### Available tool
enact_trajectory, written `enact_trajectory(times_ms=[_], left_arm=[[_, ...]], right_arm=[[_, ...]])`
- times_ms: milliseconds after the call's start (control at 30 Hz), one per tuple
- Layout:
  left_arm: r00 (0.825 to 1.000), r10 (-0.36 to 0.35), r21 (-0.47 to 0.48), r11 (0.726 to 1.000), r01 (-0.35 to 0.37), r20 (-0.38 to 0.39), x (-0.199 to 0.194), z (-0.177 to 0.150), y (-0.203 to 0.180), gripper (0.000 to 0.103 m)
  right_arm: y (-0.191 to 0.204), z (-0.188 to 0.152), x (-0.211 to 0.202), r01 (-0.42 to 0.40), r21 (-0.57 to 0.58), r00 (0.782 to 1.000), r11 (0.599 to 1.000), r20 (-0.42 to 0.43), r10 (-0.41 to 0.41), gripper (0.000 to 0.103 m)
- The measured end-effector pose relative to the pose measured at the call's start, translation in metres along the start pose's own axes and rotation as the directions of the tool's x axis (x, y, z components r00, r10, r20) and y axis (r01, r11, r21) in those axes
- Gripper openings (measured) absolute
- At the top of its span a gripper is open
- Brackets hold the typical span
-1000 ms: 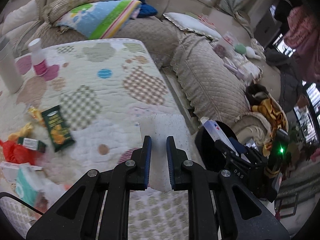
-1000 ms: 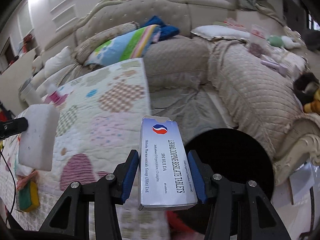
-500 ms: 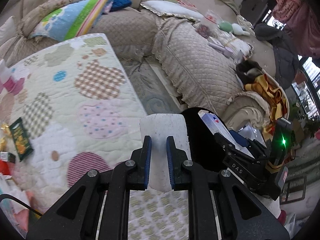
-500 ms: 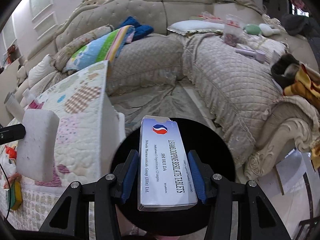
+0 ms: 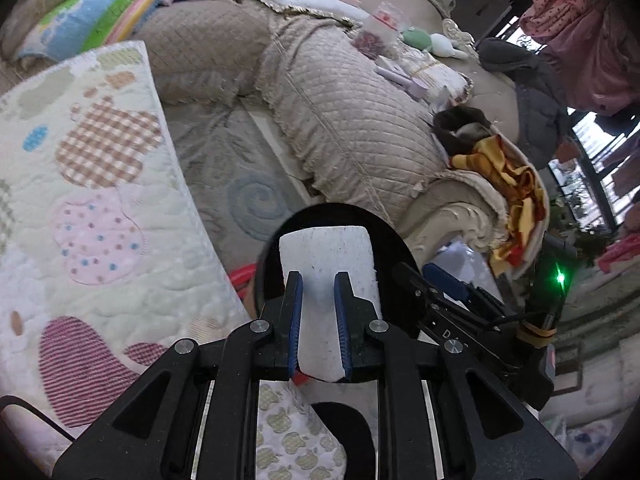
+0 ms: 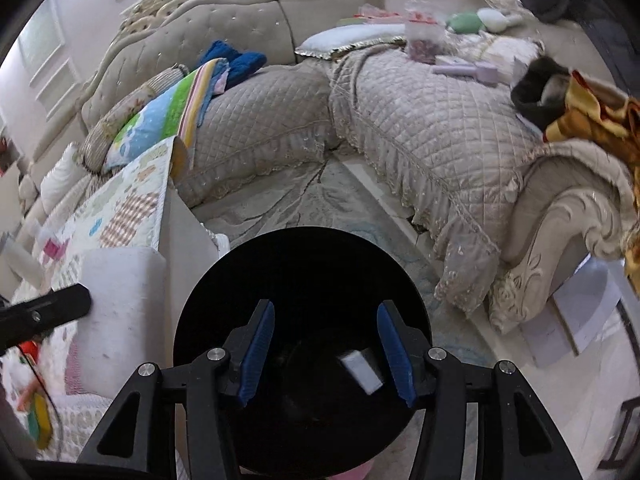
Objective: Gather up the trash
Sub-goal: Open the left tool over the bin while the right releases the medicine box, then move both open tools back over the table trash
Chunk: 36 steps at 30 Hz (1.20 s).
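A black round bin point(image 6: 300, 264) stands on the floor beside the table. My right gripper point(image 6: 326, 312) hangs over its mouth with its jaws opening and nothing between the pads. The white tablet box point(image 6: 360, 372) lies loose and tilted down inside the bin. My left gripper point(image 5: 317, 280) is shut on a white foam block point(image 5: 326, 248) and holds it over the near side of the bin point(image 5: 396, 256). From the right wrist, that block point(image 6: 120, 312) shows at the left, level with the bin's rim.
The table's quilted patchwork cover point(image 5: 80, 200) ends right beside the bin. A beige quilted corner sofa point(image 6: 420, 128) rings the floor rug point(image 5: 248, 196). A yellow cloth point(image 5: 516, 200) drapes over the sofa arm. A yellow-green sponge point(image 6: 40, 420) lies on the table.
The right jaws widened and let go of the tablet box, which fell into the bin. Both grippers moved off the table toward the bin; the left still grips the white block.
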<state>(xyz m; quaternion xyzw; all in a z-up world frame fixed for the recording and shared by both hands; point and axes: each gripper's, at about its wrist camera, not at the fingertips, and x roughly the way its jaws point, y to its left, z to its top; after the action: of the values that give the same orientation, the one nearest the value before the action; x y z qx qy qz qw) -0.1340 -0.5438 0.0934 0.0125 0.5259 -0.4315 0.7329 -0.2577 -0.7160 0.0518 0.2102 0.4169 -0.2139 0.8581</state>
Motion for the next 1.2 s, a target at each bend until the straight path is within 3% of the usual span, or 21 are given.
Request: enact_trajectory(times_ms=[133,233,333,433,667,1033,1200], left_arm=[[1.000,0.018,-0.012,1.000,-0.018,-0.010,-0.003,-0.003,0.007,0.015],[0.999,0.035,-0.020,0.999,-0.035,-0.005,-0.011,-0.006,0.010,0.015],[0.994,0.105,-0.012,0.994,-0.105,0.018,-0.024,-0.013,0.013,0.015],[0.982,0.185,-0.007,0.983,-0.185,0.043,-0.038,-0.022,0.017,0.015],[0.957,0.278,-0.065,0.960,-0.274,0.080,-0.081,-0.053,0.044,0.016],[0.931,0.352,-0.138,0.931,-0.338,0.094,-0.159,-0.108,0.090,0.016],[0.908,0.407,-0.182,0.905,-0.385,0.104,-0.198,-0.138,0.121,0.016]], right_arm=[[0.004,-0.003,-0.002,-0.004,-0.017,1.000,1.000,0.003,0.004,0.053],[0.010,-0.004,-0.001,-0.021,-0.018,1.000,1.000,0.001,0.021,0.065],[0.022,-0.006,-0.003,-0.040,-0.030,0.999,0.999,0.008,0.041,0.065],[0.043,-0.009,-0.006,-0.064,-0.064,0.998,0.996,0.009,0.064,0.065],[0.092,-0.022,-0.010,-0.122,-0.153,0.992,0.981,-0.017,0.121,0.066],[0.188,-0.050,-0.017,-0.248,-0.309,0.969,0.918,-0.096,0.229,0.067],[0.236,-0.070,-0.017,-0.315,-0.373,0.949,0.873,-0.150,0.278,0.067]])
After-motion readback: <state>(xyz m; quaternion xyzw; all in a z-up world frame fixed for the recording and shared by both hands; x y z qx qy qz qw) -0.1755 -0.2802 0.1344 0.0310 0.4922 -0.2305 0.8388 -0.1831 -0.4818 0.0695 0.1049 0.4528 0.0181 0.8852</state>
